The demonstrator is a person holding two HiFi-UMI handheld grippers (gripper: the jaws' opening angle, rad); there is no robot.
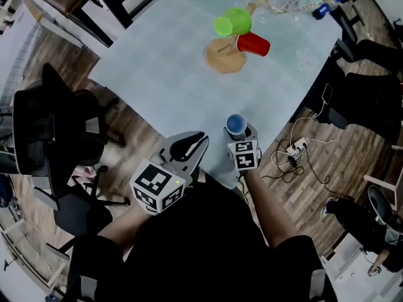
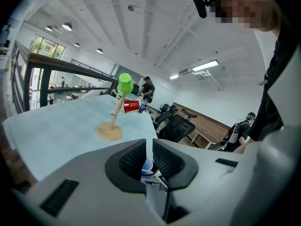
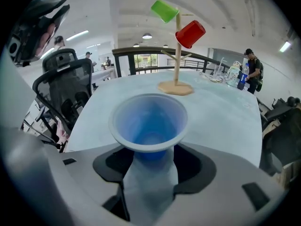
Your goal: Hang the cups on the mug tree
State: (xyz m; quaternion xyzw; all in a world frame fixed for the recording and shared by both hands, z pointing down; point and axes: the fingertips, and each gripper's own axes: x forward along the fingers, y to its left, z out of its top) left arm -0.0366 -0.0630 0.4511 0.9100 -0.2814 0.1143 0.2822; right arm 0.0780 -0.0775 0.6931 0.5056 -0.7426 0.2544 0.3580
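Your right fingers [image 3: 113,163] spread wide around blue cup [image 3: 149,121], bench [image 3: 225,112] edge | left fingers [image 2: 130,159] closed, empty | grip squarely below rim.

Bright, even light; fisheye-warped edges.

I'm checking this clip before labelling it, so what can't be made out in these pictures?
Blue cup base: hidden under its own rim in head and right gripper views; in left gripper view, the shut left hand-held gripper covers most of it.
Pegs inside the green cup and red cup: covered by them in every view.
Clutter at far edge of table: cut off, head view.
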